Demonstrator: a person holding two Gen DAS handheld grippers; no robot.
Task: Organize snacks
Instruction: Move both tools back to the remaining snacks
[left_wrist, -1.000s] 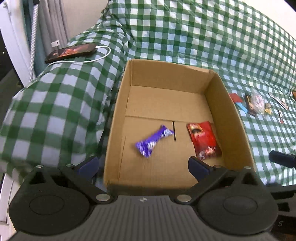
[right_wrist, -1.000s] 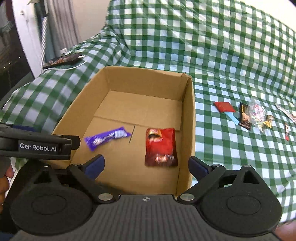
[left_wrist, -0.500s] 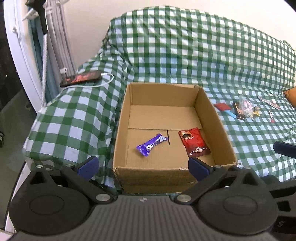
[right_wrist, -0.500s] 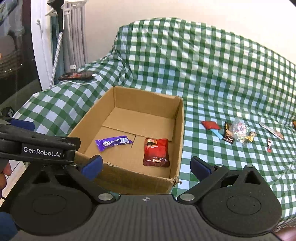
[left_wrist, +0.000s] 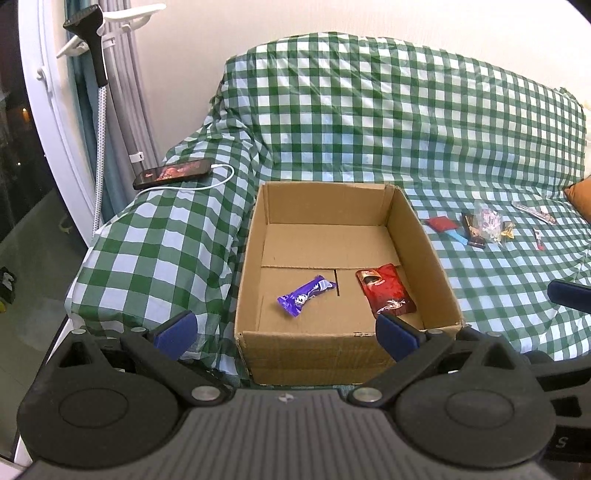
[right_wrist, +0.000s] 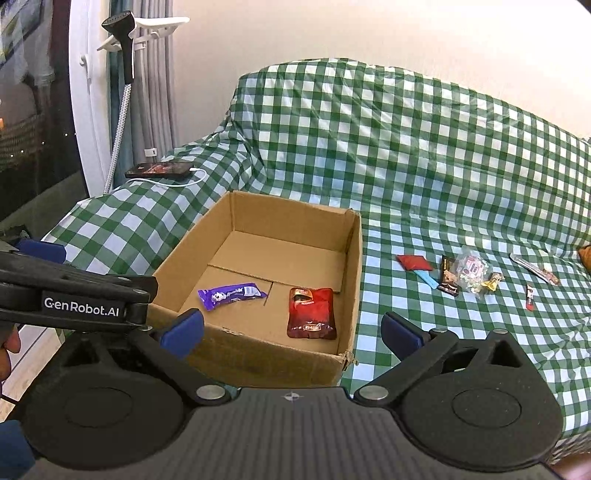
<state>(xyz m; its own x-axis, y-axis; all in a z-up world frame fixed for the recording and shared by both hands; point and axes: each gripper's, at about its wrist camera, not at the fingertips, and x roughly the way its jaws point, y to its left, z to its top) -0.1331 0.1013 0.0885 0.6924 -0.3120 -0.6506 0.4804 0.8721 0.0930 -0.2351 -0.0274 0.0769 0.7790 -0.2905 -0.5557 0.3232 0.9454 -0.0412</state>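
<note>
An open cardboard box (left_wrist: 421, 236) (right_wrist: 352, 266) sits on a green-checked cover. Inside lie a purple candy bar (left_wrist: 304, 295) (right_wrist: 231, 294) and a red snack pouch (left_wrist: 386, 291) (right_wrist: 311, 314). Right of the box, several loose snacks lie on the cover: a red packet (left_wrist: 439, 223) (right_wrist: 413, 262), a clear candy bag (left_wrist: 487, 221) (right_wrist: 471, 269) and a thin red stick (right_wrist: 529, 297). My left gripper (left_wrist: 284, 330) is open, hovering before the box's near wall. My right gripper (right_wrist: 291, 330) is open too, empty, near the box's front right corner.
A phone (left_wrist: 173, 172) (right_wrist: 159, 170) on a white charging cable (left_wrist: 207, 184) lies on the sofa arm at the left. A garment steamer (left_wrist: 94, 44) hangs by the window. The sofa's front edge drops off just below both grippers. An orange cushion (left_wrist: 578, 195) shows at far right.
Both grippers have pulled back and up from the box, so it looks smaller and the sofa back and wall now show. The snacks have not moved.
</note>
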